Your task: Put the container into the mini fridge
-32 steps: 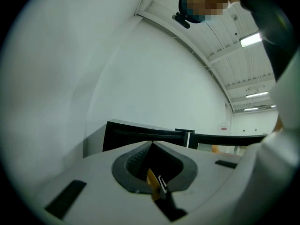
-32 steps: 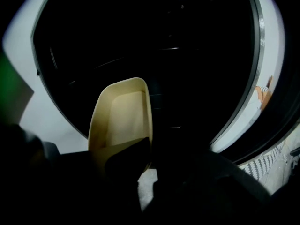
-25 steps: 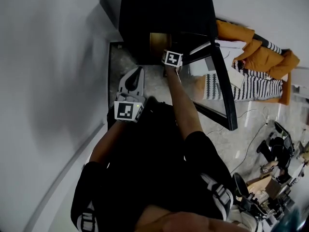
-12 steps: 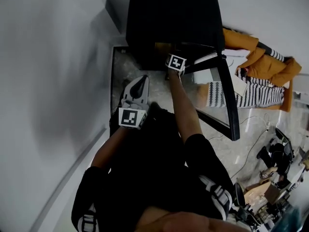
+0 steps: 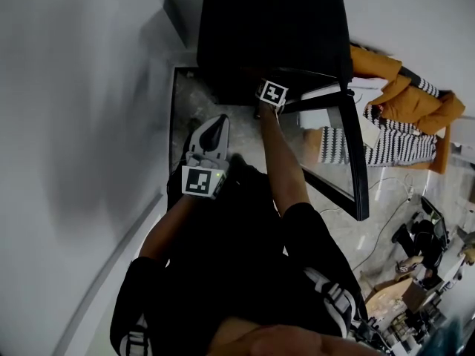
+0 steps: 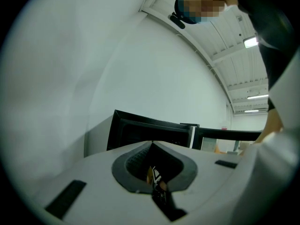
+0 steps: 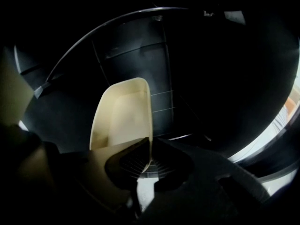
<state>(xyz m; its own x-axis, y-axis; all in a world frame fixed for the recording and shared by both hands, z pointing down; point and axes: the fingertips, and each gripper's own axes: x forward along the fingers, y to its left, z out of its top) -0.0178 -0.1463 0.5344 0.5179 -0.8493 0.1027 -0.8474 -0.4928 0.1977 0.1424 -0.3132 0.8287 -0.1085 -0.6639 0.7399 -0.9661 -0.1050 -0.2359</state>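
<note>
A cream plastic container hangs inside the dark mini fridge. My right gripper is shut on the container's thin side wall. In the head view only that gripper's marker cube shows, at the fridge's opening; its jaws and the container are hidden inside. The fridge door stands swung open to the right. My left gripper is held low, left of the fridge. It is shut with nothing in it, and in the left gripper view it points towards the fridge's front.
A white wall runs close along the left. An orange jacket and a striped cloth lie on the floor beyond the open door. Cables and equipment sit at the lower right. Wire shelf bars show inside the fridge.
The right gripper has pushed deeper into the fridge, and the container's tan edge no longer shows in the head view. The left gripper has hardly moved.
</note>
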